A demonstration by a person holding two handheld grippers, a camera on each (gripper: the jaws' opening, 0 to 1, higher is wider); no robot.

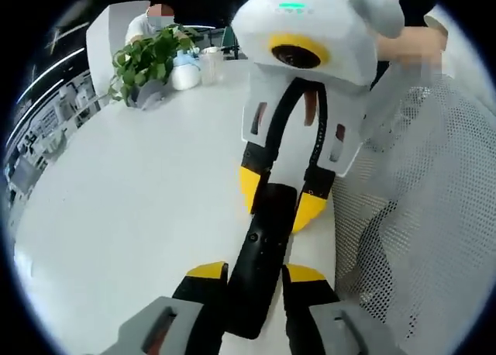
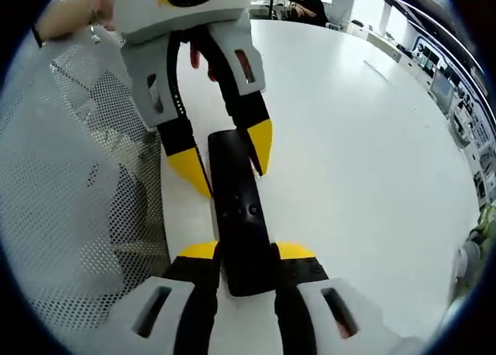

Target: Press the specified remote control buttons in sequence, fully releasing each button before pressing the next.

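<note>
**Both grippers clamp one remote from opposite ends**

The left gripper is closed narrowly on the near end of a black remote control, yellow tips pressed to its sides. From the remote's far end the right gripper grips it likewise. The remote lies on a white table. Beyond the remote stands a potted plant; beside it, white mesh fabric.

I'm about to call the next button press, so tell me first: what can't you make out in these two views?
- Remote: button labels too small in both views; near end hidden between each view's own jaws.
- Left gripper and right gripper: jaws flank the remote; actual contact unclear.
- Items behind the plant: small, blurred, left gripper view.
</note>
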